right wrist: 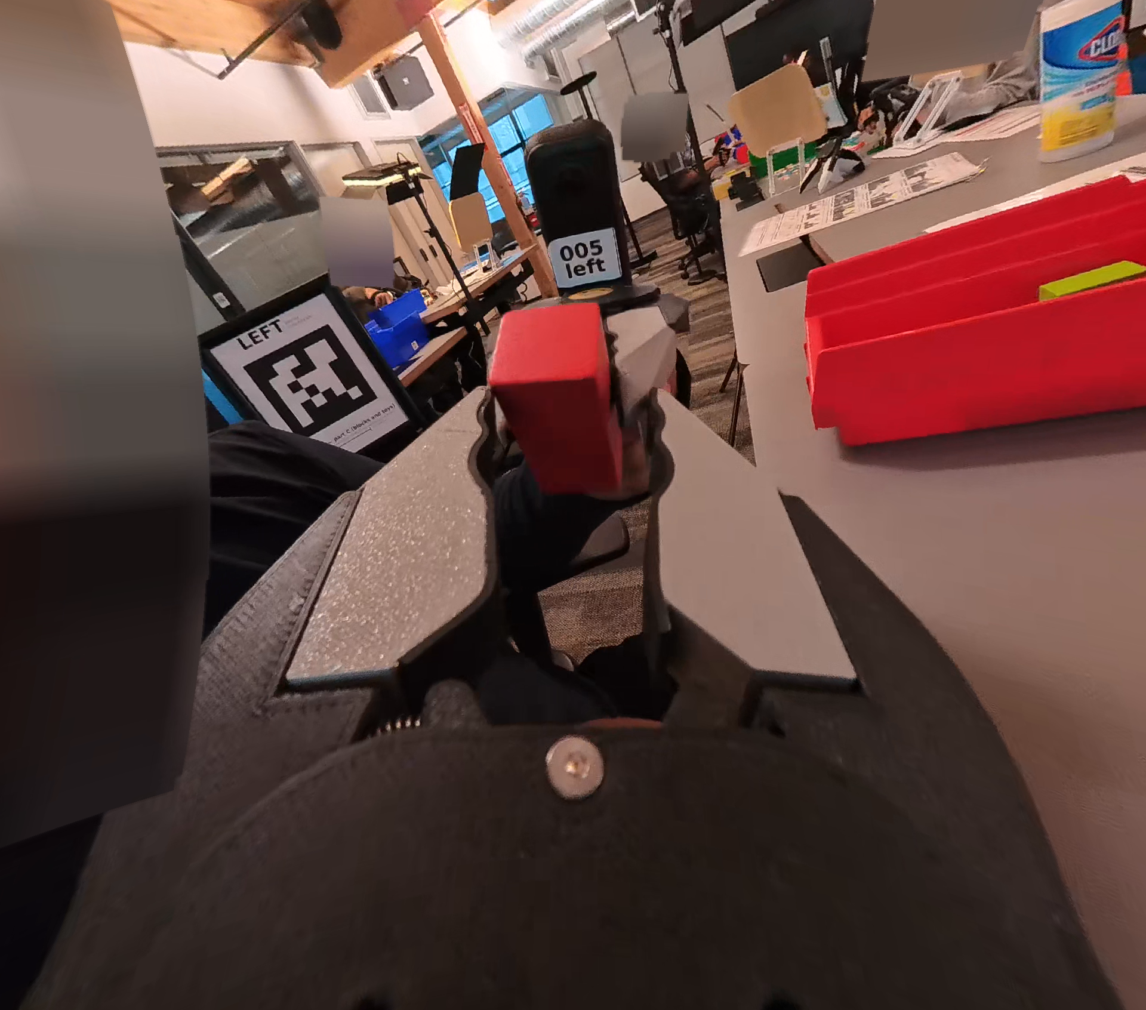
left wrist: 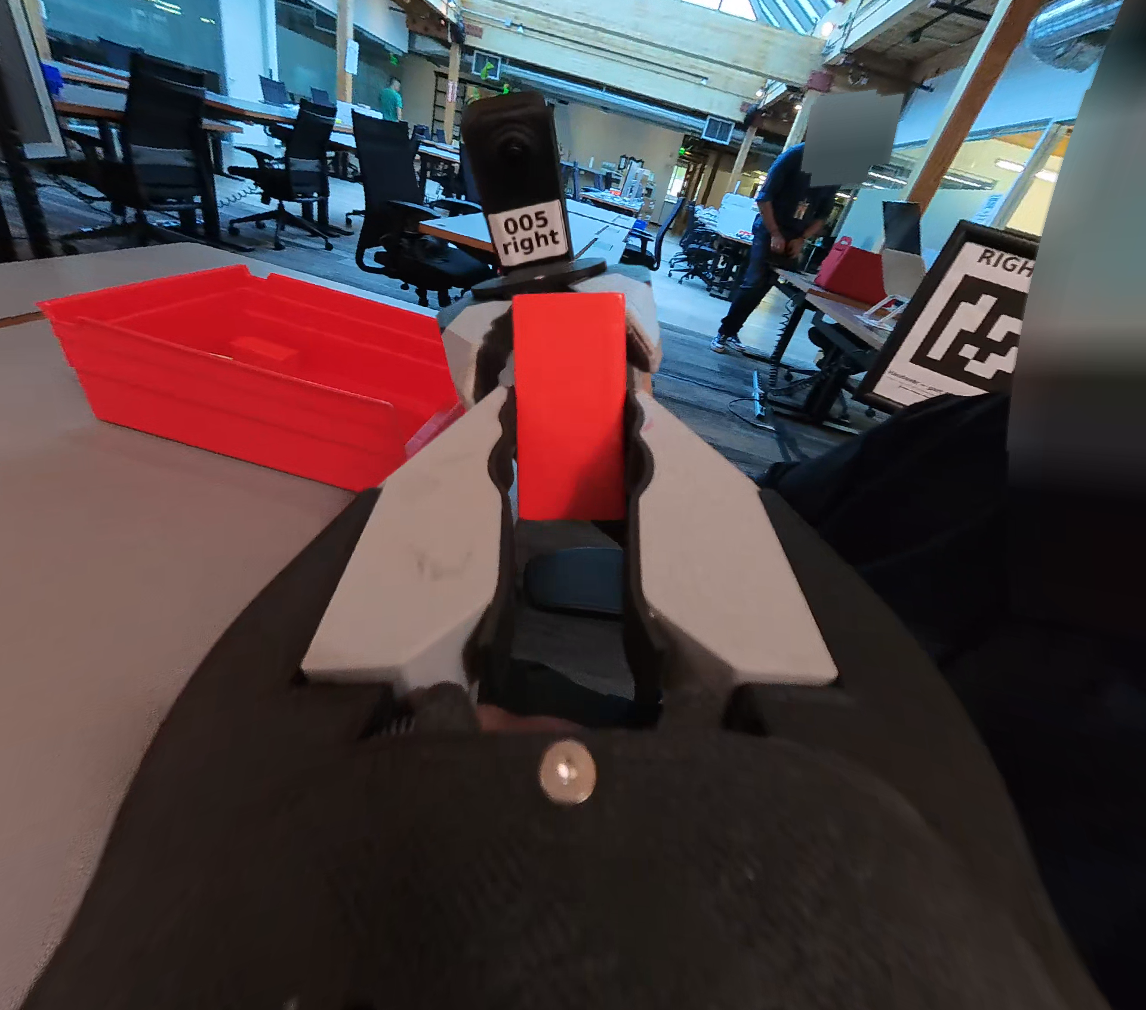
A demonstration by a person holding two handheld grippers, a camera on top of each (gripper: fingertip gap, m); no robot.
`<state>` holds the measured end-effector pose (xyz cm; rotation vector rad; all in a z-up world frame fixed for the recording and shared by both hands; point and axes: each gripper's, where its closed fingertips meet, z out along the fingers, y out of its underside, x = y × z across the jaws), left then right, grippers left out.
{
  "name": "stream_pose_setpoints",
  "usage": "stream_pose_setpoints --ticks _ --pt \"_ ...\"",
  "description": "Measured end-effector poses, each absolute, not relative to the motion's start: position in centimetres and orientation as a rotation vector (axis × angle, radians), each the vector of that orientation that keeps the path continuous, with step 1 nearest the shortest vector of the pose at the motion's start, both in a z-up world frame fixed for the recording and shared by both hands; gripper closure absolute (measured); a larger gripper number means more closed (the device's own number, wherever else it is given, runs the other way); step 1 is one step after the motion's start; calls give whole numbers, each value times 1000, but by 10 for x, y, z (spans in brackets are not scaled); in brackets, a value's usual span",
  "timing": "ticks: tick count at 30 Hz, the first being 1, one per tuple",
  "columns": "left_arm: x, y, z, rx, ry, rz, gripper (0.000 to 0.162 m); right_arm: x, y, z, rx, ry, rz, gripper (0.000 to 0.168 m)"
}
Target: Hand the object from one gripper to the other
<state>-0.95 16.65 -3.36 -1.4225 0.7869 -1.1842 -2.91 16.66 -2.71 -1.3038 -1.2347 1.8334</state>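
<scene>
A red rectangular block (left wrist: 570,409) is clamped between the fingers of my left gripper (left wrist: 570,397), held in the air off the table's edge. My right gripper (left wrist: 567,354) faces it head-on, its fingers flanking the block's far end. In the right wrist view the block (right wrist: 558,409) sits between the tips of my right gripper (right wrist: 570,409). The jaws bracket it slightly wider than the block, with a narrow shadowed gap on the right side. One finger (right wrist: 642,354) of my left gripper shows beyond, against the block's side.
A red bin (left wrist: 235,409) stands on the grey table (left wrist: 155,546); in the right wrist view the bin (right wrist: 961,378) holds a yellow-green block (right wrist: 1091,279). A wipes canister (right wrist: 1082,75) and papers stand farther back. Marker boards (left wrist: 967,323) (right wrist: 310,366) stand beside a dark-clothed lap. Less than 4 cm separates the two grippers' tips.
</scene>
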Motion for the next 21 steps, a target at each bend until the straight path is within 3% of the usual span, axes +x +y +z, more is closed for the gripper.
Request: stream_pose_setpoints --ticks 2,5,21 --pt "-7 170 -38 -1443 775 -1168 129 -32 170 -28 -1309 -1211 1809 120" --pt "-11 182 -46 -1513 702 -1169 129 -35 181 -31 -1324 -1169 1717 137" --pt "-22 205 -65 -1628 612 -1053 132 -19 218 -30 -1368 -1046 1505 138"
